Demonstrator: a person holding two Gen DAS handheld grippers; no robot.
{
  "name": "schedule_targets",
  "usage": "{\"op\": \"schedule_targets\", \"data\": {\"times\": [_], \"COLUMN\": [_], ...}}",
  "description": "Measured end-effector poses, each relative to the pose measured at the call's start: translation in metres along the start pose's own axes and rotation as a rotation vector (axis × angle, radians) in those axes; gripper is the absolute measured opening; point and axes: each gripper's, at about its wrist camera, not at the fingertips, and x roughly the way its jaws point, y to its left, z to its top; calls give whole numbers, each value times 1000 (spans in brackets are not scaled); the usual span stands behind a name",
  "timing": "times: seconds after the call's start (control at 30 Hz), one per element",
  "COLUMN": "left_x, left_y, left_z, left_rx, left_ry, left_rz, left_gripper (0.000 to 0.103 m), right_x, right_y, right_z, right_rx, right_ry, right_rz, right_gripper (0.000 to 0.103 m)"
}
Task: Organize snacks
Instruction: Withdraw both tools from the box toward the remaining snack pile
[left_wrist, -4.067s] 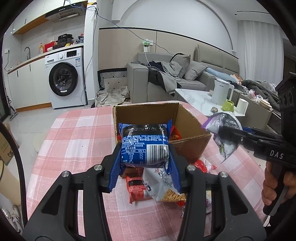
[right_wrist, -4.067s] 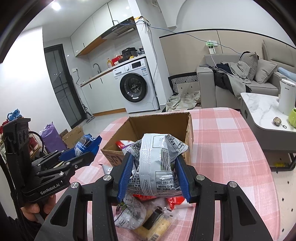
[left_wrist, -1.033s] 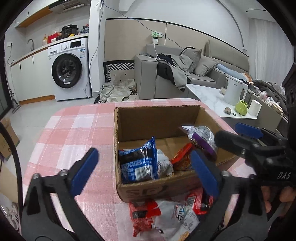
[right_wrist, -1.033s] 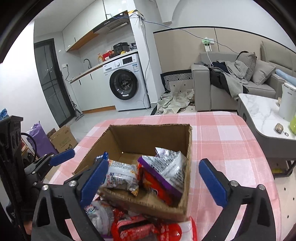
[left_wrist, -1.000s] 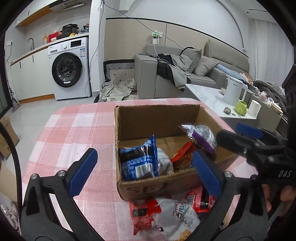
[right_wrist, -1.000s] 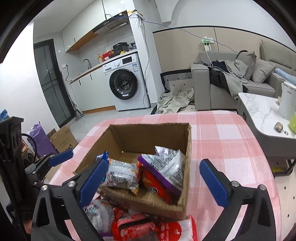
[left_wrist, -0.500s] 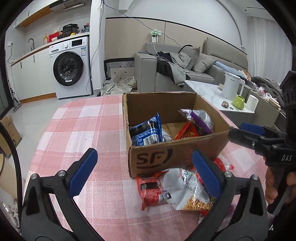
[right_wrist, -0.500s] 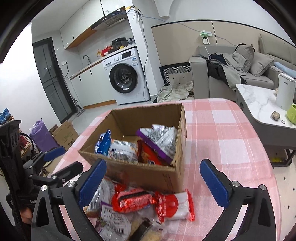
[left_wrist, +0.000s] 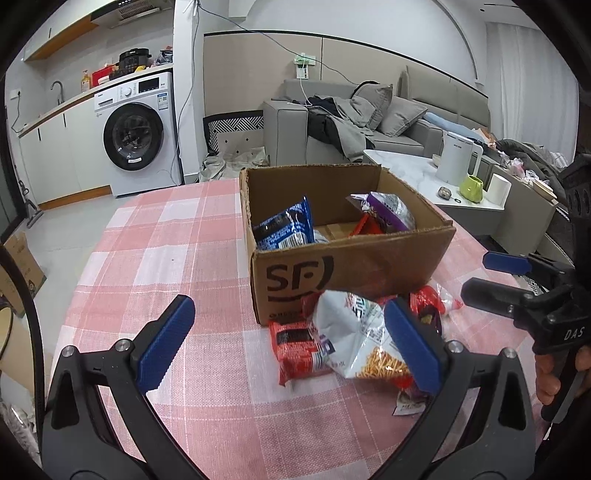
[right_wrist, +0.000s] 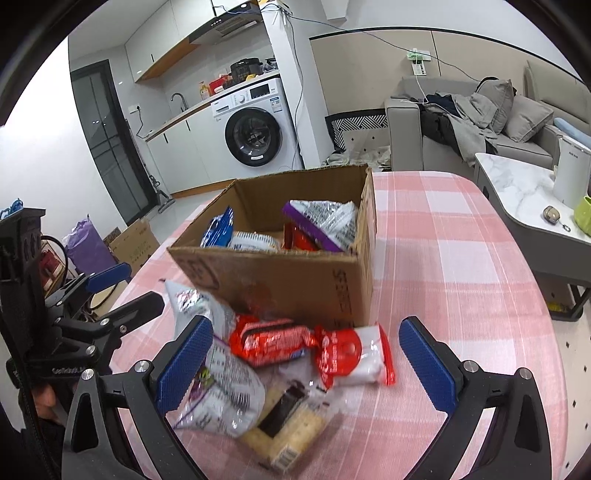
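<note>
- Step: between picks, both jaws wide and empty
- cardboard box mid-frame already holds a blue packet and a purple-edged bag
- loose snacks sit below the box: red packet and red-white packet between the right gripper pads
- left gripper frames the crisp bag
- Next, likely: drop onto one packet, close, lift clear of the box wall

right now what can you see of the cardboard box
The box is brown corrugated cardboard, open-topped, upright on the pink checked tablecloth, with black SF print on its near wall. Inside, a blue packet, a purple-edged silver bag and a red packet. More snack packets lie against its base.
</note>
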Motion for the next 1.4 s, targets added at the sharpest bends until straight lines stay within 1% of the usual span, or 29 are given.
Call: {"op": "schedule_targets", "data": {"times": [0.07, 0.17, 0.43, 0.6, 0.77, 0.93, 1.1, 1.2, 1.4], "left_x": [-2, -7, -12, -12, -11, -9, -8, -9, -6], "left_y": [-1, -2, -2, -4, -7, -15, -18, -18, -17], "left_z": [-3, -7, -18, -22, -25, -27, -27, -27, -28], "left_rx": [3, 10, 12, 21, 23, 38, 32, 25, 22], "left_ry": [8, 4, 35, 46, 56, 65, 72, 77, 89], "left_rz": [-7, 3, -2, -6, -8, -30, -49, -78, -89], "left_gripper": [102, 102, 102, 102, 102, 102, 102, 102, 102], "right_x": [1, -2, -6, -2, 0, 2, -3, -3, -3], "right_y": [3, 7, 10, 11, 3, -5, -7, -7, -1], "right_z": [-2, -5, -14, -21, -21, -20, -19, -19, -20], "right_rx": [-11, -23, -22, -45, -19, -1, 0, -2, -23], "right_ry": [23, 25, 57, 83, 94, 104, 95, 98, 116], "right_rz": [-3, -4, 25, -7, -23, -41, -28, -14, 44], "right_gripper": [103, 103, 103, 103, 103, 103, 103, 103, 103]}}
